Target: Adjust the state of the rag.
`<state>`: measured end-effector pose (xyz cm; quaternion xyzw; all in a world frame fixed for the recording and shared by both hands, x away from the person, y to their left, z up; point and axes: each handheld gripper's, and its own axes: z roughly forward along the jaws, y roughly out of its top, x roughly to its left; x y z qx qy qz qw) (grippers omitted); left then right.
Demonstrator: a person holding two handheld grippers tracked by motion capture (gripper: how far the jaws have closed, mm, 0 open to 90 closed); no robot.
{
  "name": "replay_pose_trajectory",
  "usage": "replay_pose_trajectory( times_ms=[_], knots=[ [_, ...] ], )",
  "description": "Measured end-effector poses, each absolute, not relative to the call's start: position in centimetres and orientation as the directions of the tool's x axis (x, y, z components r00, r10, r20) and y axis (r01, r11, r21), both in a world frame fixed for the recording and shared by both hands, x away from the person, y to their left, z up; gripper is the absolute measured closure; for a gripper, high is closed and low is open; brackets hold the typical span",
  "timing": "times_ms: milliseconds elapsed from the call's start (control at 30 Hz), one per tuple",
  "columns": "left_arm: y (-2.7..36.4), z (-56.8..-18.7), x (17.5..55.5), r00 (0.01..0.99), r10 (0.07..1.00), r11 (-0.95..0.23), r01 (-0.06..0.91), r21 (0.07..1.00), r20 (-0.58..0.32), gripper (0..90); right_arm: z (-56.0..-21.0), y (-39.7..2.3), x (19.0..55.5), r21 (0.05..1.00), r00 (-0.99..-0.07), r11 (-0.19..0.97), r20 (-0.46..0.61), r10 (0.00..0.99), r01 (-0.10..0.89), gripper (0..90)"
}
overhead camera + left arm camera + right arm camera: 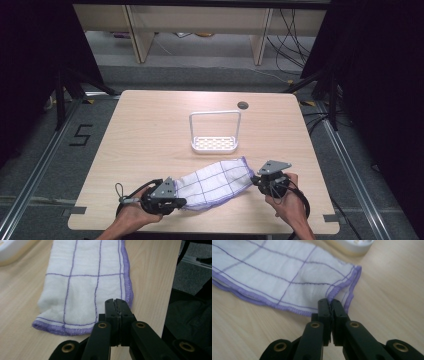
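A white cloth (215, 182) with purple grid lines and a purple hem lies folded in a long strip near the table's front edge. It stretches between my two grippers. My left gripper (180, 202) is at its near-left end, jaws shut at the cloth's (85, 287) hemmed corner in the left gripper view (117, 302). At the far-right end my right gripper (255, 179) is shut, and the cloth's (287, 277) purple hem runs into its jaws (331, 302).
A white rack (215, 132) with a tall hoop handle and a perforated base stands mid-table, just behind the cloth; its base edge (354, 246) lies close beyond the cloth. The wooden table (150, 125) has a cable hole (243, 105) at the back. The table's edge (172, 277) runs close to my left gripper.
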<state>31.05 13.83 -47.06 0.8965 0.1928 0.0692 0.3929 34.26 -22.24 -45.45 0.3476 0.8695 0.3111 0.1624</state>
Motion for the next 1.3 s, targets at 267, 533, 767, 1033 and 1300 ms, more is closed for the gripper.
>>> replay_pose_trajectory(
  times_ms=[267, 533, 767, 1033, 1300],
  knots=[
    [15.5, -44.3, 31.0, 0.918, 0.390, -0.547, 0.291, 0.785, -0.069, 88.5, -39.9, -22.7, 33.8, 0.743, -0.735, 0.532, -0.080, 0.673, 0.407, 88.5],
    [15.8, -45.1, 31.5, 0.916, 0.387, -0.549, 0.324, 0.770, -0.110, 88.4, -39.5, -22.5, 33.1, 0.746, -0.729, 0.503, -0.035, 0.684, 0.436, 88.5],
    [16.1, -42.4, 31.3, 0.923, 0.377, -0.540, 0.290, 0.790, -0.081, 88.5, -38.9, -22.5, 33.0, 0.763, -0.717, 0.471, -0.015, 0.697, 0.443, 88.5],
    [17.2, -39.9, 30.7, 0.930, 0.354, -0.502, 0.274, 0.821, -0.094, 88.5, -36.0, -22.7, 30.0, 0.809, -0.731, 0.447, -0.031, 0.681, 0.382, 88.5],
    [16.4, -41.4, 32.3, 0.918, 0.350, -0.497, 0.350, 0.794, -0.185, 88.3, -38.0, -23.6, 30.5, 0.798, -0.715, 0.419, 0.022, 0.698, 0.433, 88.4]
  ],
)
